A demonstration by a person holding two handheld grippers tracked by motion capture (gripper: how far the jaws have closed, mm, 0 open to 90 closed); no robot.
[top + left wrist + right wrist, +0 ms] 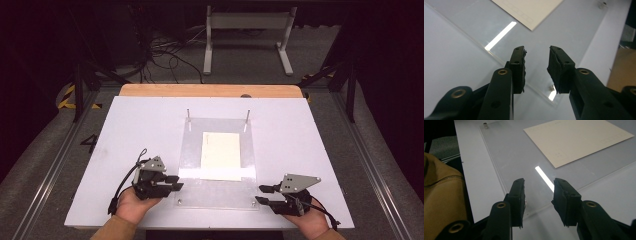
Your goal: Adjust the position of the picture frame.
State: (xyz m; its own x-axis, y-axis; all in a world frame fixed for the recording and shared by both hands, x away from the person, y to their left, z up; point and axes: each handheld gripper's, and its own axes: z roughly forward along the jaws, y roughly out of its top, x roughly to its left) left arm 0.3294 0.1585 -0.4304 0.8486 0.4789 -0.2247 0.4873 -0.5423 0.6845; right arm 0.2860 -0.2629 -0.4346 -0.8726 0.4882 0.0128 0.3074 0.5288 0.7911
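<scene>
though near clear sheet (218,165), hand-held grippers (176,183) agape, empty

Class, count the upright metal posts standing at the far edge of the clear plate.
2: one post at the clear plate's far-left corner, another post at its far-right corner.

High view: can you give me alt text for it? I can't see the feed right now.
A clear sheet lies on a white table with a cream paper on it. A person's two hands hold an open left gripper and an open right gripper at the sheet's near corners. Two thin posts stand at the far edge.
</scene>
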